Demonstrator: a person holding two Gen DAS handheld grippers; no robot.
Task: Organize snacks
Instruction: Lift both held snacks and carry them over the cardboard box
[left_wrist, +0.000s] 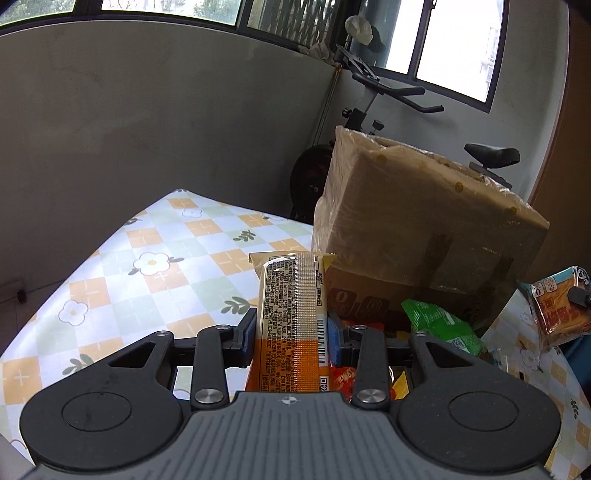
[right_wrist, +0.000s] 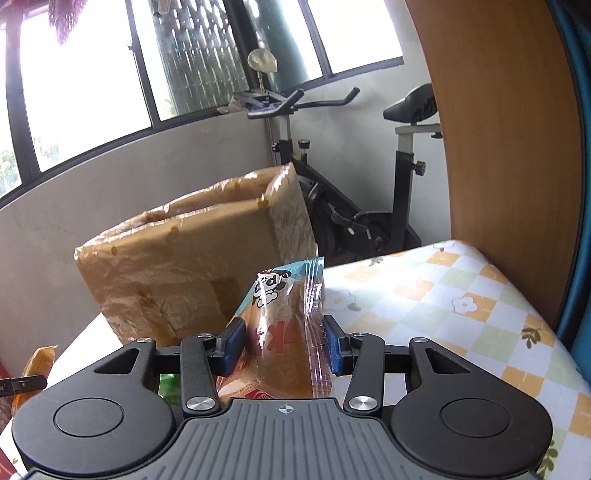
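Both grippers hold packets clear of the counter (left_wrist: 155, 236), ready for sorting: left gripper (left_wrist: 291, 332) jaws grasp an orange wafer packet (left_wrist: 291, 306), right gripper (right_wrist: 282, 345) jaws clench a panda-print bread packet (right_wrist: 284, 332).

Each fisheye view looks forward and slightly down from close behind its own jaws, over a table (left_wrist: 155, 236) with a checked floral cloth. Both views share the plastic-wrapped cardboard box (left_wrist: 417, 221) and the exercise bike (right_wrist: 369, 206) behind it, the left view seeing the box from its left, the right view from its right.
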